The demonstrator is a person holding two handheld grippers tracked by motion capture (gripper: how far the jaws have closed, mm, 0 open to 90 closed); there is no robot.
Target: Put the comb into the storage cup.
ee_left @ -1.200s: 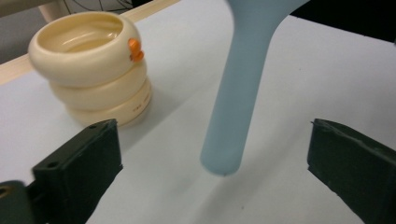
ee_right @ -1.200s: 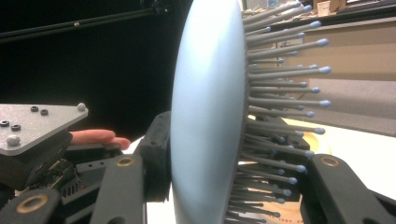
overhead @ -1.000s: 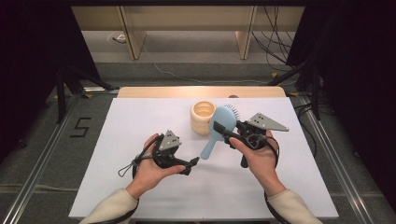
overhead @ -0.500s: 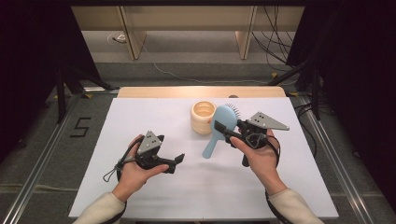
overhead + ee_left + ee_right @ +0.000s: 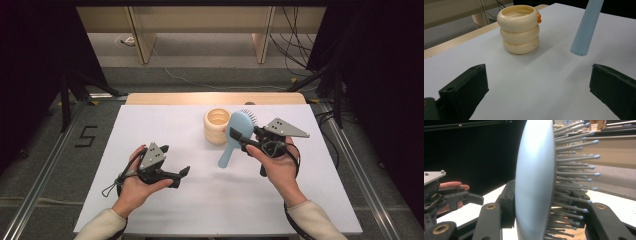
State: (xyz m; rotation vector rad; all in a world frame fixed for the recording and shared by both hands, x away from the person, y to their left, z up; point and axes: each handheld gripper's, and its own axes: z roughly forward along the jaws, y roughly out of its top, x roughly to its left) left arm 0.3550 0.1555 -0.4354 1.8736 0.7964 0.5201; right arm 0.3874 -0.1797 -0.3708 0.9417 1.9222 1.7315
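Observation:
A light blue hairbrush (image 5: pixel 236 134) hangs above the white table, its handle (image 5: pixel 586 27) slanting down to the left, bristles (image 5: pixel 574 170) facing away. My right gripper (image 5: pixel 244 138) is shut on the brush head (image 5: pixel 534 180), one jaw on each face. Just behind the brush stands a cream ribbed cup (image 5: pixel 216 125), made of three stacked rings (image 5: pixel 520 28) with a small orange tab on its rim. My left gripper (image 5: pixel 179 175) is low over the table at the front left, open, with nothing between its jaws, which point toward the cup and the handle's tip.
The white table top (image 5: pixel 310 200) ends in a wooden strip (image 5: pixel 215 98) at its far edge. Beyond it are shelf legs and cables on the floor. A "5" mark (image 5: pixel 86 136) lies on the floor to the left.
My left gripper has drawn back to the left and toward the front, away from the brush handle. The right gripper and brush have barely moved.

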